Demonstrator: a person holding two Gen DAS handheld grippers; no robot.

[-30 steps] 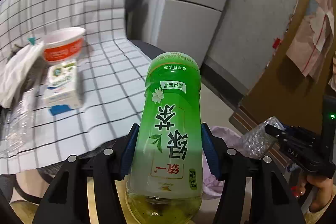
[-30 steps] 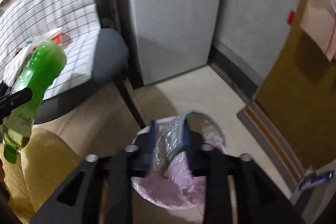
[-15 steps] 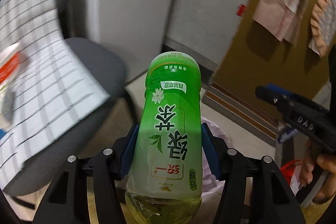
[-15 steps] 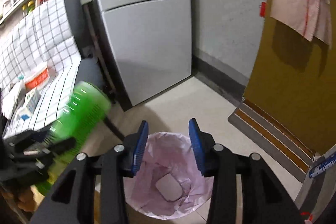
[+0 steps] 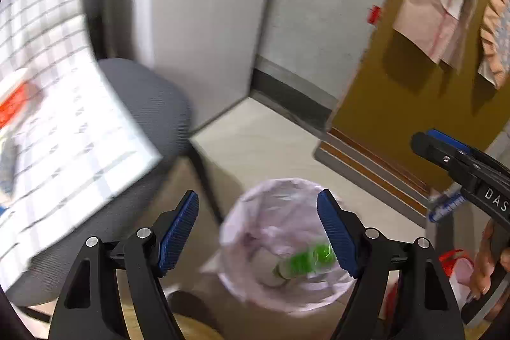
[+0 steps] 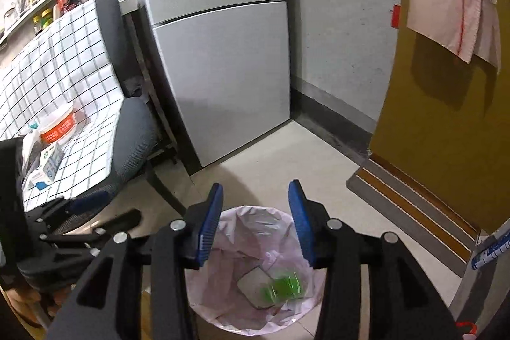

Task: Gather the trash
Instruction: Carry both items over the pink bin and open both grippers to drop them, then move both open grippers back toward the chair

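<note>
A bin with a pink liner stands on the floor below both grippers. The green tea bottle lies inside it, blurred, next to a grey flat piece of trash. My left gripper is open and empty above the bin. My right gripper is open and empty above the bin; it also shows at the right edge of the left wrist view. A red-and-white cup and a small carton rest on the checked cloth.
A grey chair draped with the checked cloth stands left of the bin. A grey fridge stands behind it. A yellow door with a threshold strip is at the right. A shelf with jars is at the far left.
My left gripper opened and the green bottle dropped into the bin. A second ago my right gripper held a crumpled wrap; it opened and the wrap fell into the bin.
</note>
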